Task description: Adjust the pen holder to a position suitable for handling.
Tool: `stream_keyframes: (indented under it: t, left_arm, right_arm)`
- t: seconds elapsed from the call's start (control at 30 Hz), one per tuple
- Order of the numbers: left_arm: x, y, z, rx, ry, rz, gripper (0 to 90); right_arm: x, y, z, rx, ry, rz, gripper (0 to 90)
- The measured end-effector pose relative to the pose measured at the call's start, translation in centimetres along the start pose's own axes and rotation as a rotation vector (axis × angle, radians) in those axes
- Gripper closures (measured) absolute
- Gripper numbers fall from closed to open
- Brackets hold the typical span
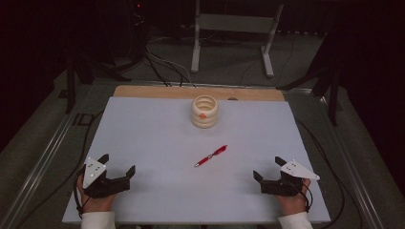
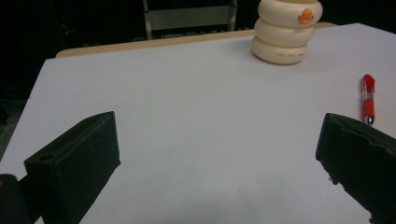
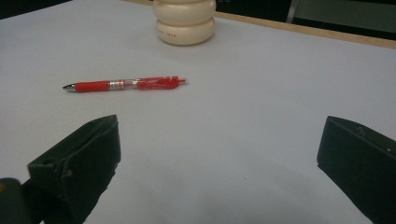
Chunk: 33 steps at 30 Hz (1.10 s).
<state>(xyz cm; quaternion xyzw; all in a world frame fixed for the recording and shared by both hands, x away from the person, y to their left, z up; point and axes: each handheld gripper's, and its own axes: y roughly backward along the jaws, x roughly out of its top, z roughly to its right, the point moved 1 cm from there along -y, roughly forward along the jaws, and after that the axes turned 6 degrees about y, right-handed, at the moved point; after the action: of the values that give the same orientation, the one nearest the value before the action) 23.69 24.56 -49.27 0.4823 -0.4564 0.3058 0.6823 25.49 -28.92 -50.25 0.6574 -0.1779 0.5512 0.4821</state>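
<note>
A red pen (image 1: 210, 156) lies flat near the middle of the pale table top (image 1: 153, 133), its tip toward the near left. Behind it stands a cream ribbed holder (image 1: 204, 111) with a small orange mark. My left gripper (image 1: 117, 163) rests at the near left corner, open with nothing between its jaws. My right gripper (image 1: 269, 168) rests at the near right, also open and empty. In the left gripper view the pen (image 2: 368, 99) lies right of centre and the holder (image 2: 287, 29) stands far off. The right gripper view has the pen (image 3: 125, 85) ahead to the left, before the holder (image 3: 186, 18).
A wooden strip (image 1: 198, 92) runs along the table's far edge. Beyond it stands a grey metal frame (image 1: 234, 33) on the floor, with cables (image 1: 165, 67) trailing nearby. Dark stands flank the table at left and right.
</note>
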Motion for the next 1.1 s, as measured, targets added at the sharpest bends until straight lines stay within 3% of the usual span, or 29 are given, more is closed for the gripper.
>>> stream_keyframes:
  t: [0.43,0.57,0.73,0.87,1.1]
  left_arm:
    - [0.5,0.2,0.3,0.016,0.001,0.027,0.3]
    - [1.6,0.0,0.8,0.022,-0.024,0.055,0.3]
    - [2.4,-0.5,1.2,0.023,-0.043,0.05,0.3]
    - [3.4,-1.1,1.7,-0.001,-0.034,0.048,0.2]
    - [5.6,-2.8,2.6,-0.021,-0.037,0.041,0.3]
  right_arm:
    - [-0.1,-0.2,0.2,-0.022,-0.01,-0.004,0.3]
    - [0.0,0.2,-0.2,-0.023,0.007,0.003,0.3]
    - [-0.1,0.0,-0.5,-0.014,0.018,0.006,0.4]
    - [-0.1,0.3,-0.6,-0.022,0.035,0.028,0.4]
    - [-0.2,0.4,-0.3,-0.017,0.006,0.035,0.4]
